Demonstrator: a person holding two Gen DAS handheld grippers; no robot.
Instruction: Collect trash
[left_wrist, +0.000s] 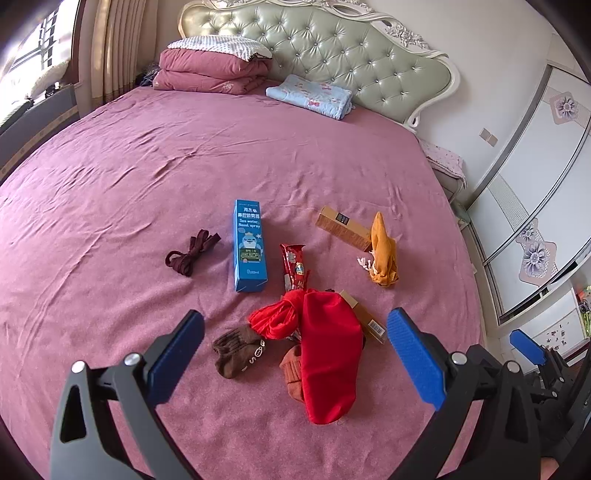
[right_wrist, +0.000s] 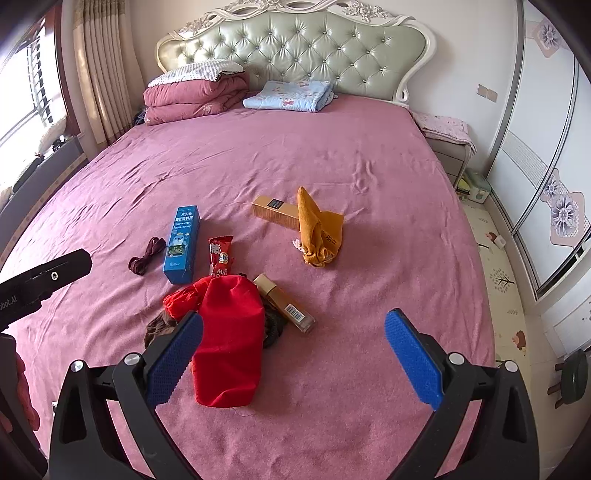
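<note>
Bed: pink sheet, edges cut off by the fisheye rim.
Red bag: lying mid-bed, covering part of a brown sock.
Left gripper: jaws wide, holding nothing.
Right gripper: jaws wide, holding nothing.
Blue box: flat, beside the snack wrapper.
Barcode box: top end tucked under the bag.
Wrapper print: too small to read.

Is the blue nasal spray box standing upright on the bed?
No. The blue nasal spray box lies flat on the bed, printed face up.
</note>
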